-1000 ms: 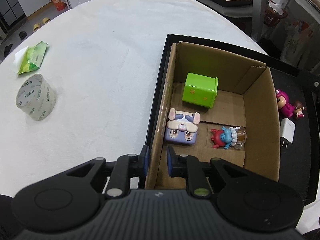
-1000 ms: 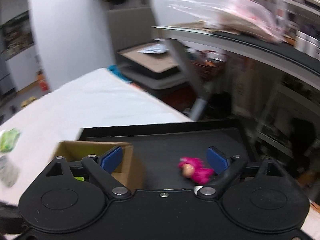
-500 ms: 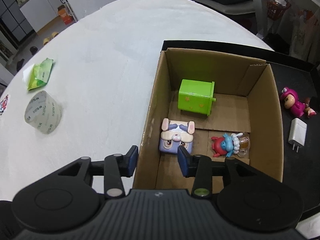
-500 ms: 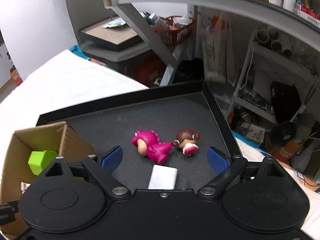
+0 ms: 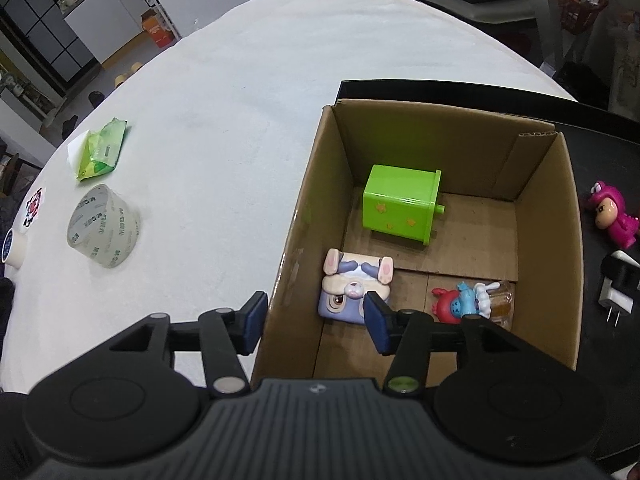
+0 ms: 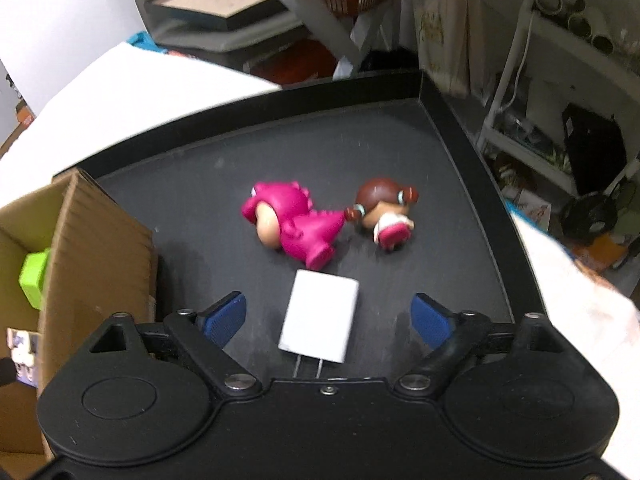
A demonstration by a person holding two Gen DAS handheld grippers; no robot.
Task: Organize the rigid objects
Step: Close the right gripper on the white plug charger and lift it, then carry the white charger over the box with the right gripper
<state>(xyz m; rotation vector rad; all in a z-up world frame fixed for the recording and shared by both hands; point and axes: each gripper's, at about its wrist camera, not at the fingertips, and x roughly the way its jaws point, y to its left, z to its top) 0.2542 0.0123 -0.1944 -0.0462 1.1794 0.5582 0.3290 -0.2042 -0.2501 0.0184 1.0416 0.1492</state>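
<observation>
black tray [image 6: 460, 128] carries a white charger [image 6: 320, 316] between the wide-apart right tongs [image 6: 328, 320]; left tongs [image 5: 314, 322] also apart, straddle the cardboard box [image 5: 288, 240] wall. closing crooked could push the charger away.

A clear tape roll [image 5: 105, 227] lies beside a green packet [image 5: 102, 153] on the white table [image 5: 240, 100].

Left claw [image 5: 314, 318]: your fingers are spread wide, straddling the near-left wall of the cardboard box [image 5: 544, 248], gripping nothing.
Right claw [image 6: 329, 320]: your fingers stand wide apart, beside the box's outer right wall, gripping nothing.
</observation>
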